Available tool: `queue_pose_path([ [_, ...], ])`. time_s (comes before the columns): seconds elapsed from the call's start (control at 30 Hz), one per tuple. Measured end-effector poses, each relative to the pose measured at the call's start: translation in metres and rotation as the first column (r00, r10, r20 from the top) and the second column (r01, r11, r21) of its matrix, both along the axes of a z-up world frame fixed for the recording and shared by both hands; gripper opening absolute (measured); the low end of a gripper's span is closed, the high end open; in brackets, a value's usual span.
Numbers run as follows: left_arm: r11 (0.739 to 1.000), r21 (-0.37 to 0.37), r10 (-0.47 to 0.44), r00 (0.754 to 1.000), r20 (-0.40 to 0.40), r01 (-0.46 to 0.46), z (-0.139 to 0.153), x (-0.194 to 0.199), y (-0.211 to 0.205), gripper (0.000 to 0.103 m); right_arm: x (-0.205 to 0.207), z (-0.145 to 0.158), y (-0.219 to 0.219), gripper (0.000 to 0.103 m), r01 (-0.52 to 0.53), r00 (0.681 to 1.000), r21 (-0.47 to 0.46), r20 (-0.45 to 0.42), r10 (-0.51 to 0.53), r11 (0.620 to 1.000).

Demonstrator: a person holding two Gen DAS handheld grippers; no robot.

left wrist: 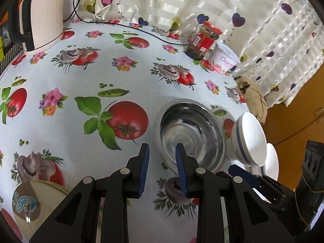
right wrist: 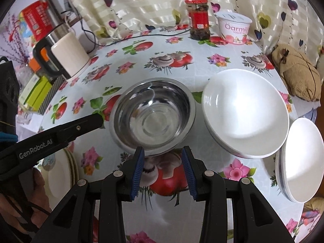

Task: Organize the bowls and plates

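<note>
Right wrist view: shiny steel bowl sits upright and empty; both grippers' jaws spread, holding nothing.

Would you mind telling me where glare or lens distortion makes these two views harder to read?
Left wrist view: the fisheye bends the table edge into an arc, and the steel bowl mirrors its surroundings. Right wrist view: a bright glint sits inside the steel bowl, the big white bowl looks washed out, and the corners go black.
</note>
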State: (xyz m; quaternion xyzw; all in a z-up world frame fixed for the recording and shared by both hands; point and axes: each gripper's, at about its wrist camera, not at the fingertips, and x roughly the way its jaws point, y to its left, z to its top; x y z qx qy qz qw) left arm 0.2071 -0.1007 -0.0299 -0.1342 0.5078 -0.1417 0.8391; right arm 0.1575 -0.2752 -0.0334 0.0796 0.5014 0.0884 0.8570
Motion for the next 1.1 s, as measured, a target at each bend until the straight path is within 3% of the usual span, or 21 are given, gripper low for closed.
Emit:
queue_pose_path([
  [0.4, 0.999, 0.030, -0.013, 1.000, -0.003, 0.013, -0.011, 0.011, -0.017, 0.028, 0.014, -0.014, -0.008, 0.038, 0.041, 0.999, 0.045, -0.024, -0.040, 0.998],
  [0.6, 0.999, 0.038, -0.026, 1.000, -0.012, 0.026, -0.011, 0.009, -0.018, 0.028, 0.016, -0.015, -0.007, 0.032, 0.040, 0.999, 0.044, -0.018, -0.040, 0.998],
  [1.1, 0.990, 0.064, -0.124, 0.991, -0.042, 0.126, -0.008, -0.058, -0.026, 0.028, -0.040, -0.011, -0.013, 0.031, 0.007, 0.999, 0.046, -0.053, -0.004, 0.999],
])
